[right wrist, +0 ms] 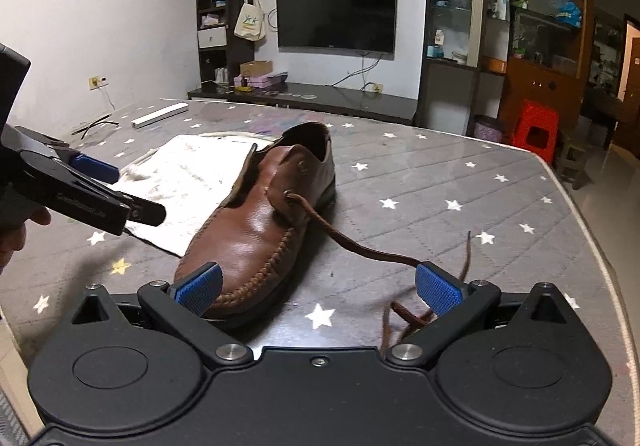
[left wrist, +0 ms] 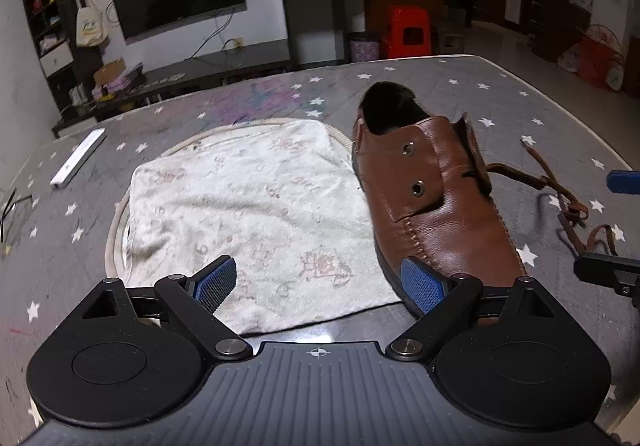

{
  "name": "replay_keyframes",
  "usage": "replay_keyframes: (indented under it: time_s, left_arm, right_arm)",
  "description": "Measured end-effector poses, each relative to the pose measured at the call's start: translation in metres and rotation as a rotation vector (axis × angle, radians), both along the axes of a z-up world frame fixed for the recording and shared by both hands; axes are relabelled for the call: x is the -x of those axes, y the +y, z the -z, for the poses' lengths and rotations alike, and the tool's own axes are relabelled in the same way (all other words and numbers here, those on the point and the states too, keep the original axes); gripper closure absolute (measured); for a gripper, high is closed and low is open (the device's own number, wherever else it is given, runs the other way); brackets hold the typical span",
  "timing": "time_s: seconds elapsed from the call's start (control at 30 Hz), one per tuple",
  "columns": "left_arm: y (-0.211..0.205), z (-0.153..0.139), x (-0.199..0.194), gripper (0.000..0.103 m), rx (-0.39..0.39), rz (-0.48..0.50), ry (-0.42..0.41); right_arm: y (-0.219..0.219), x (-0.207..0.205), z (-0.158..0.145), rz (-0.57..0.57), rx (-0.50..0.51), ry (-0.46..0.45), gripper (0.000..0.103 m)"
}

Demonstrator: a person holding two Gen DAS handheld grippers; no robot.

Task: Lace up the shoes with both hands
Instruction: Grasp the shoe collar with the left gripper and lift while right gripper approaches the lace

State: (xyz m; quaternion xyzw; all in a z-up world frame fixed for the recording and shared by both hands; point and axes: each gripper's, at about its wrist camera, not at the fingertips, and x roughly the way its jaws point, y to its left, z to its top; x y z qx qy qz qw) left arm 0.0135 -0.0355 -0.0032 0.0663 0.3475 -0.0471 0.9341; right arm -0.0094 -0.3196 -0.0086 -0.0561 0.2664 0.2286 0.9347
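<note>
A brown leather shoe lies on the star-patterned table, toe toward me, with two bare metal eyelets on its near flap. The same shoe has a brown lace running out of one eyelet and trailing loose to the right, where its end curls on the table. That lace lies loose right of the shoe in the left wrist view. My left gripper is open above the towel, its right finger by the shoe's toe. My right gripper is open over the toe, holding nothing. The left gripper shows at the left.
A white towel on a round mat lies left of the shoe. A white bar and a thin black wire sit near the table's far left. Beyond the table edge stand a red stool and a TV cabinet.
</note>
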Motion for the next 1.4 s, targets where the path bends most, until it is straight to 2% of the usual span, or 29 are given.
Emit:
replay_keyframes:
  time_s: [0.07,0.2,0.33,0.5,0.53,0.6,0.7,0.87,0.93,1.17,1.4]
  left_arm:
    - [-0.003,-0.001,0.001,0.015,-0.018,0.027,-0.009]
    - [-0.010,-0.003,0.003,0.028,-0.054,0.080,-0.028]
    - [-0.021,-0.015,0.002,0.036,-0.089,0.155,-0.053]
    - [-0.037,-0.023,0.000,0.060,-0.147,0.278,-0.104]
    - [-0.040,-0.023,-0.001,0.061,-0.164,0.307,-0.110]
    - [-0.047,-0.021,-0.004,0.072,-0.197,0.365,-0.117]
    - [-0.056,-0.021,-0.016,0.081,-0.227,0.454,-0.103]
    - [-0.066,-0.014,-0.018,0.084,-0.258,0.591,-0.090]
    - [-0.069,-0.011,-0.016,0.084,-0.270,0.643,-0.085]
    - [-0.079,-0.004,-0.026,0.085,-0.354,0.746,-0.102]
    - [-0.086,0.005,-0.032,0.086,-0.426,0.835,-0.112]
  right_arm:
    - [0.003,0.000,-0.001,-0.016,0.004,0.002,0.000]
    - [0.008,-0.004,-0.002,-0.042,0.014,0.009,0.000]
    - [0.013,-0.007,-0.004,-0.068,0.023,0.017,0.000]
    - [0.022,-0.011,-0.005,-0.090,0.033,0.026,0.000]
    - [0.025,-0.012,-0.004,-0.088,0.033,0.027,0.000]
    - [0.027,-0.014,-0.003,-0.080,0.031,0.031,0.000]
    - [0.028,-0.015,-0.002,-0.086,0.031,0.044,0.000]
    - [0.031,-0.015,0.000,-0.115,0.040,0.058,0.000]
    - [0.033,-0.015,0.000,-0.128,0.040,0.062,0.004]
    - [0.039,-0.020,0.000,-0.182,0.050,0.068,0.006]
    - [0.041,-0.023,0.005,-0.218,0.060,0.091,0.020]
